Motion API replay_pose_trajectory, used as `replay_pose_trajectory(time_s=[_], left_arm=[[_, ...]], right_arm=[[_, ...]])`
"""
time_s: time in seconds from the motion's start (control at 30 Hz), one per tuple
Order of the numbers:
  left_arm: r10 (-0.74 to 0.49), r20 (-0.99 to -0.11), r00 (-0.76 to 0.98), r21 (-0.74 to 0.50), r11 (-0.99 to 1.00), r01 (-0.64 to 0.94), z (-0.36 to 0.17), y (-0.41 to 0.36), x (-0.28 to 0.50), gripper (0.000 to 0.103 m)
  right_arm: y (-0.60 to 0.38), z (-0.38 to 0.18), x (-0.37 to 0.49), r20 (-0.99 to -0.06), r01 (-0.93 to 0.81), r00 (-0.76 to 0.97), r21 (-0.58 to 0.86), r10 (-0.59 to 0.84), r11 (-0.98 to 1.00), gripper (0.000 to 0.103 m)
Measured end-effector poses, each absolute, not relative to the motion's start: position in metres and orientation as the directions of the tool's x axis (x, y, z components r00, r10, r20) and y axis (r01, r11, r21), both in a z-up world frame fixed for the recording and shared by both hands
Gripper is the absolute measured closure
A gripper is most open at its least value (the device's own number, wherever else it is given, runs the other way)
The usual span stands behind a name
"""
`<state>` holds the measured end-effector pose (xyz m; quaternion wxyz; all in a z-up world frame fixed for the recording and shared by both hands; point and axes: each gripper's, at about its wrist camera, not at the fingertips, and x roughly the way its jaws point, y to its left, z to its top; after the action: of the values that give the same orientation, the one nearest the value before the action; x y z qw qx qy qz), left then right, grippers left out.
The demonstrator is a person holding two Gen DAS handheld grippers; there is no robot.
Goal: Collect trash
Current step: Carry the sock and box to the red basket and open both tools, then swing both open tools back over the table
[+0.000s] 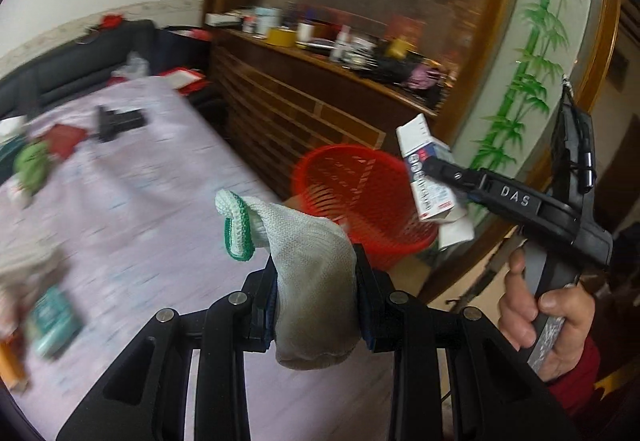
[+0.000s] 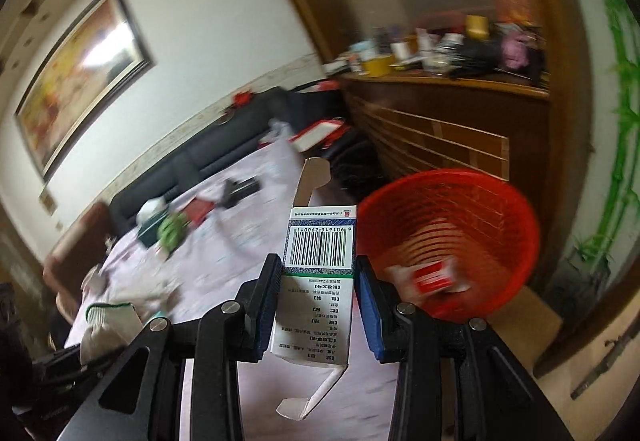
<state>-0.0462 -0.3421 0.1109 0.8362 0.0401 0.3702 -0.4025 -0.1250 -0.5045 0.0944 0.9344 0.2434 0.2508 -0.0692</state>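
My left gripper (image 1: 316, 281) is shut on a white knit glove (image 1: 308, 281) with a green cuff, held above the table in front of the red mesh trash basket (image 1: 360, 209). My right gripper (image 2: 318, 281) is shut on an empty white medicine box (image 2: 320, 281) with a barcode and open flaps, just left of the basket (image 2: 452, 241). In the left wrist view the right gripper (image 1: 432, 169) holds the box (image 1: 424, 177) over the basket's right rim. A red and white packet (image 2: 432, 277) lies inside the basket.
The table has a pale pink cloth (image 1: 140, 201) with a green item (image 1: 32, 165), a red booklet (image 1: 62, 139), a black tool (image 1: 118, 121) and a teal box (image 1: 52, 317). A cluttered wooden cabinet (image 1: 320, 93) stands behind the basket, a dark sofa (image 2: 208, 161) beyond the table.
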Motion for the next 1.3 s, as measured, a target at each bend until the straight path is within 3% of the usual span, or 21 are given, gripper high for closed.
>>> replay_pose_trajectory(time_s=[0.27, 0.37, 0.43, 0.5, 0.57, 0.7, 0.9, 1.3], left_arm=[[-0.666, -0.682, 0.302, -0.297, 0.63, 0.717, 0.096, -0.44, -0.007, 0.072], [-0.666, -0.684, 0.298, -0.314, 0.637, 0.704, 0.087, -0.455, 0.003, 0.045], [-0.667, -0.686, 0.29, -0.319, 0.634, 0.705, 0.083, -0.461, 0.008, 0.044], [-0.652, -0.701, 0.291, -0.303, 0.641, 0.705, 0.082, -0.461, 0.009, 0.044], [-0.645, -0.703, 0.299, -0.301, 0.651, 0.697, 0.085, -0.451, 0.009, 0.044], [-0.62, -0.672, 0.406, -0.236, 0.698, 0.676, 0.104, -0.409, 0.0, 0.043], [-0.534, -0.649, 0.541, -0.148, 0.787, 0.599, 0.117, -0.354, -0.011, 0.04], [-0.432, -0.668, 0.607, -0.189, 0.887, 0.422, 0.106, -0.204, -0.036, 0.04]], right_arm=[[-0.598, 0.088, -0.114, -0.542, 0.346, 0.84, 0.496, -0.028, 0.796, 0.062], [-0.616, 0.085, -0.105, -0.557, 0.361, 0.83, 0.5, -0.027, 0.787, 0.06], [-0.623, 0.081, -0.097, -0.566, 0.357, 0.824, 0.5, -0.014, 0.789, 0.06], [-0.629, 0.078, -0.092, -0.572, 0.356, 0.82, 0.499, -0.009, 0.79, 0.052], [-0.634, 0.076, -0.088, -0.572, 0.356, 0.82, 0.499, -0.008, 0.791, 0.041], [-0.643, 0.079, -0.085, -0.559, 0.366, 0.828, 0.482, -0.042, 0.796, 0.04], [-0.614, 0.104, -0.055, -0.496, 0.24, 0.868, 0.489, 0.041, 0.839, 0.038], [-0.506, 0.092, -0.056, -0.525, 0.045, 0.816, 0.473, 0.241, 0.88, 0.037]])
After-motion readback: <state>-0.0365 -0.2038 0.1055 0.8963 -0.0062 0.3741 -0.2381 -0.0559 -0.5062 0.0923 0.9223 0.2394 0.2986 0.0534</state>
